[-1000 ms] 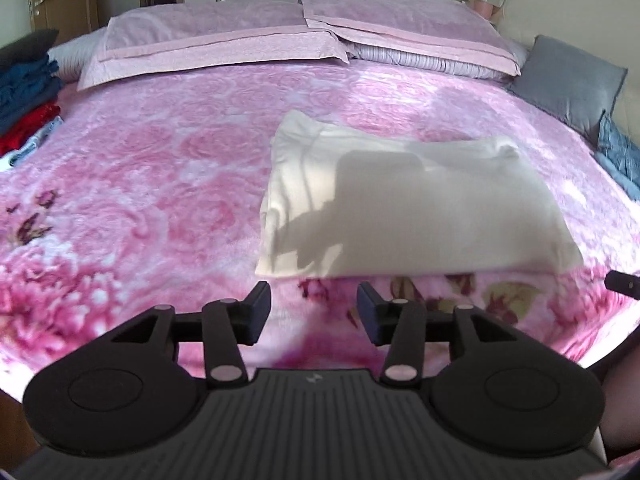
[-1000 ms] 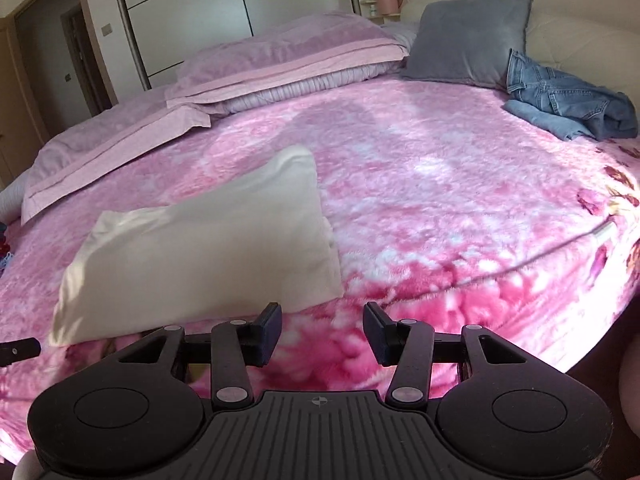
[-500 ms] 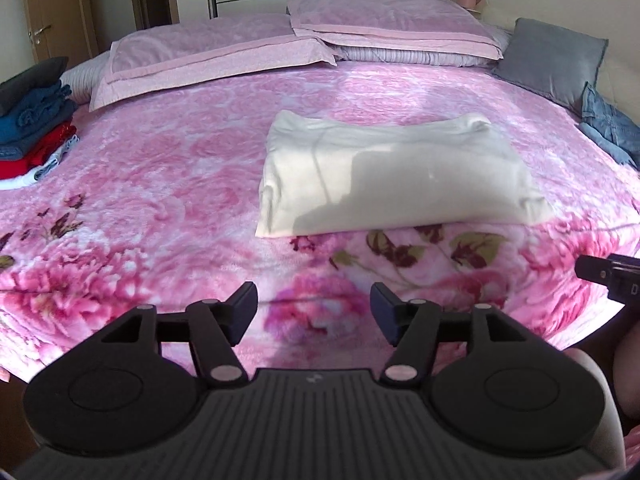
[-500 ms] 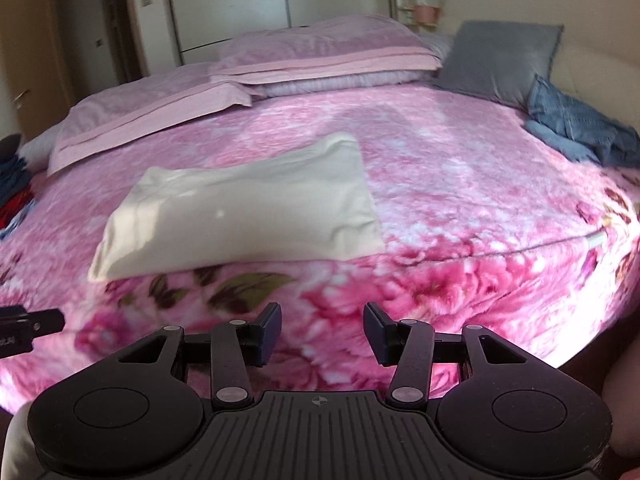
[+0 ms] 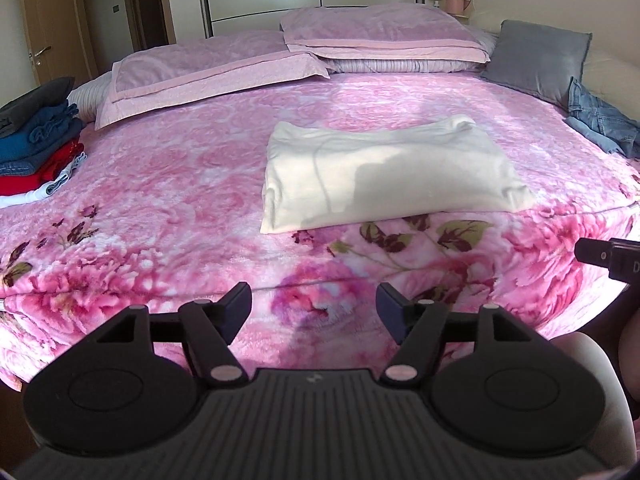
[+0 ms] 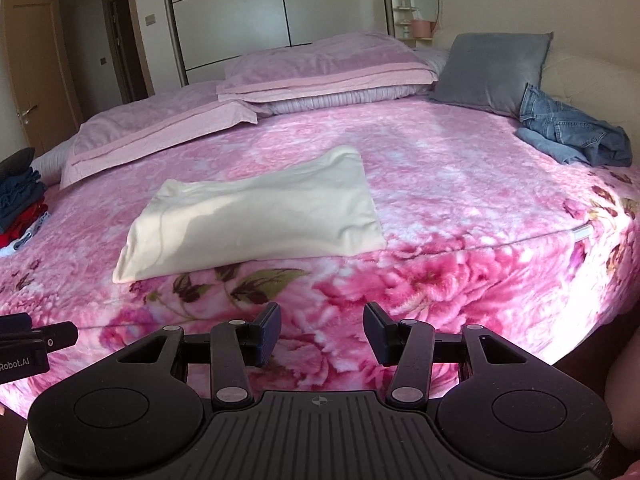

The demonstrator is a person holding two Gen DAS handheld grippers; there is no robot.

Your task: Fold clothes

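Plush, fuzzy bedspread (image 5: 168, 184) under smooth matt cream cloth (image 5: 384, 172) (denim jeans (image 6: 572, 132) nearby).

Sunlit bedroom: pink floral bed (image 5: 168, 184), lilac pillows (image 5: 208, 72), grey cushion (image 6: 492, 68), pale wardrobe doors (image 6: 280, 8), wooden door (image 5: 44, 32).

Bed: we see a round bed (image 5: 168, 184) under a pink floral blanket.
Centre: a folded cream garment (image 5: 384, 172).
Head: pink pillows (image 5: 216, 72), a grey cushion (image 5: 536, 60).
Left edge: stacked folded clothes (image 5: 36, 140).
Right edge: crumpled jeans (image 6: 572, 132).
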